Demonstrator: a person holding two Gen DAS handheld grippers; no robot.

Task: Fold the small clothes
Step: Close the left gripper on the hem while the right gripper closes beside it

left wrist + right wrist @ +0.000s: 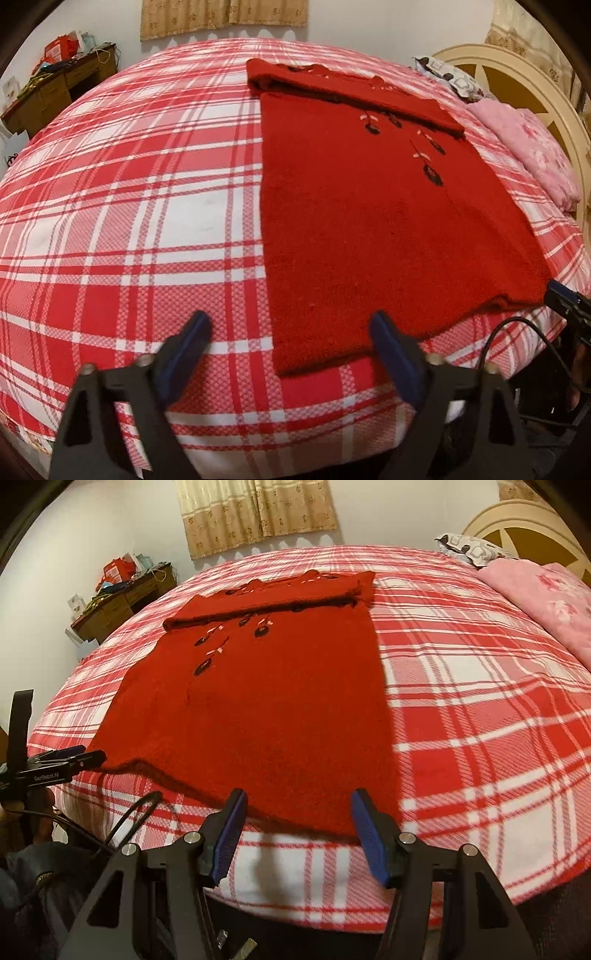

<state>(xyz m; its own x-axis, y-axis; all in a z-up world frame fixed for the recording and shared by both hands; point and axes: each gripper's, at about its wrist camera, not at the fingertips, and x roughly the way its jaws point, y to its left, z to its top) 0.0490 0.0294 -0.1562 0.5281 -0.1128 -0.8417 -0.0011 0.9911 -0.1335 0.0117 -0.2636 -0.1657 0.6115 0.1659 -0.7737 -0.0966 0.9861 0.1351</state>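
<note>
A red knitted sweater (369,229) with dark flower embroidery lies flat on the bed, its sleeves folded across the top. It also shows in the right wrist view (266,716). My left gripper (290,325) is open and empty, just above the sweater's near left hem corner. My right gripper (298,801) is open and empty, over the near right part of the hem. The left gripper (86,755) shows at the left edge of the right wrist view, near the hem's left corner. The right gripper (565,299) shows at the right edge of the left wrist view.
The bed has a red and white plaid sheet (129,221). A pink blanket (535,147) and a patterned pillow (465,548) lie by the cream headboard (517,85). A cluttered wooden desk (55,88) stands by the far wall. A black cable (125,819) hangs at the bed's near edge.
</note>
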